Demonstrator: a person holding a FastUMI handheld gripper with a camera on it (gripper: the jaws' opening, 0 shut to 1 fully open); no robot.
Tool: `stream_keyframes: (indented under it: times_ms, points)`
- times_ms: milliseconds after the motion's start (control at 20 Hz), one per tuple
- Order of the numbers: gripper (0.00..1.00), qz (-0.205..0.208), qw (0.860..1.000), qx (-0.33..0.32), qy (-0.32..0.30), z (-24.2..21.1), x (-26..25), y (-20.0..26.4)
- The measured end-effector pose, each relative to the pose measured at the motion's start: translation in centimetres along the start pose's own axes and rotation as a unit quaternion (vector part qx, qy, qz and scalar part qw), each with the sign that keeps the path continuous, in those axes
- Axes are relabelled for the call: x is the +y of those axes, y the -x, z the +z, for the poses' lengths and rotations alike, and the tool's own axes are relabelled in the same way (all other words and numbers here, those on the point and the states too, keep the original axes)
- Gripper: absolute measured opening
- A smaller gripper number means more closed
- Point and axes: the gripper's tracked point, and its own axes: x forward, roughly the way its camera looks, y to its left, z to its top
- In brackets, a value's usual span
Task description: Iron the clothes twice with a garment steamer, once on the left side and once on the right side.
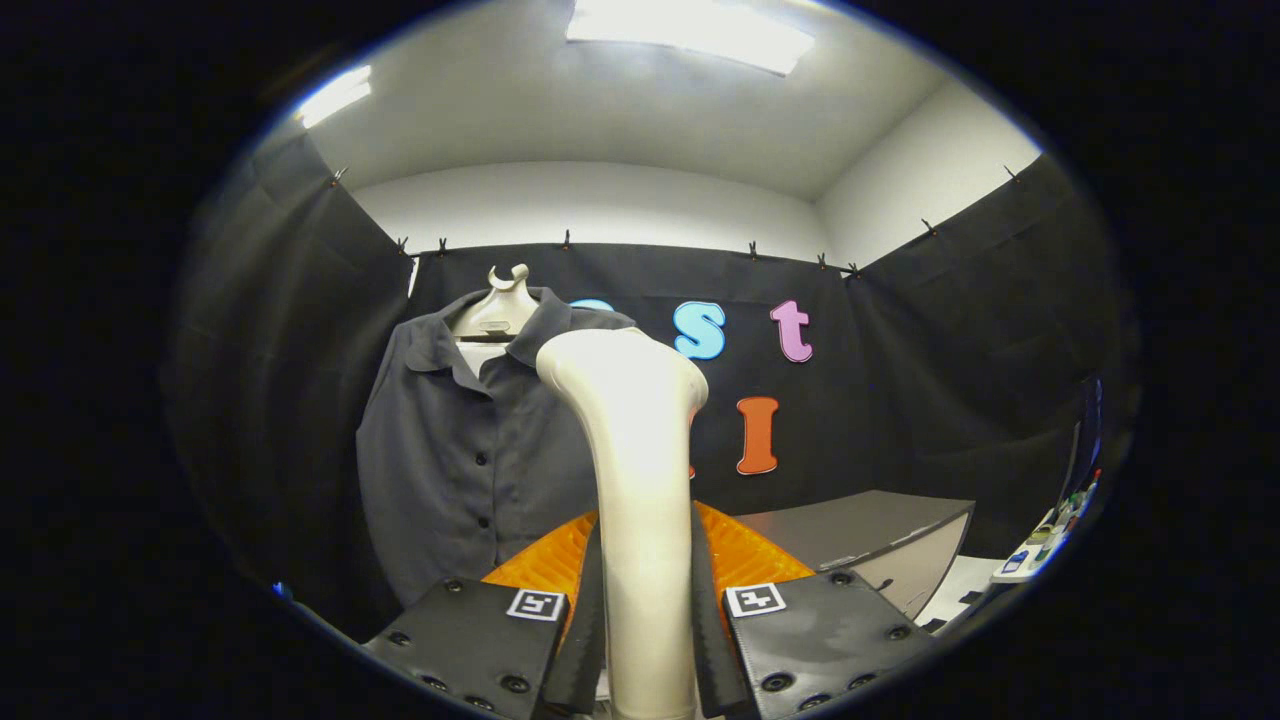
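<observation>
My gripper [646,600] is closed on the cream handle of the garment steamer [634,470], both fingers [585,620] pressing its sides, and the steamer stands upright between them with its head bent over at the top. Beyond it and a little to the left, a dark grey buttoned shirt [455,450] hangs on a pale mannequin bust [497,310] against the black cloth wall, apart from the steamer head. A grey table [870,530] lies off to the right.
</observation>
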Motion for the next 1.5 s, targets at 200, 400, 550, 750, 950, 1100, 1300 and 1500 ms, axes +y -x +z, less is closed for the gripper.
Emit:
stream_keyframes:
  times_ms: [200,400,550,750,950,1100,1300,1500]
  points:
    - [0.44,0.009,1.000,0.001,0.007,-0.4,1.4,-0.9]
    - [0.44,0.019,1.000,0.013,0.007,-1.6,2.8,-2.3]
    - [0.45,0.028,0.999,0.017,0.009,-2.0,4.2,-3.5]
    - [0.45,0.030,0.999,0.011,0.027,-1.9,6.0,-5.7]
    - [0.45,0.038,0.998,0.013,0.039,-2.6,7.9,-7.8]
    - [0.45,0.025,0.998,0.011,0.050,-2.8,7.9,-9.8]
    - [0.45,0.011,0.998,0.009,0.060,-3.3,7.6,-11.9]
    - [0.45,-0.003,0.997,0.016,0.074,-4.5,7.2,-13.7]
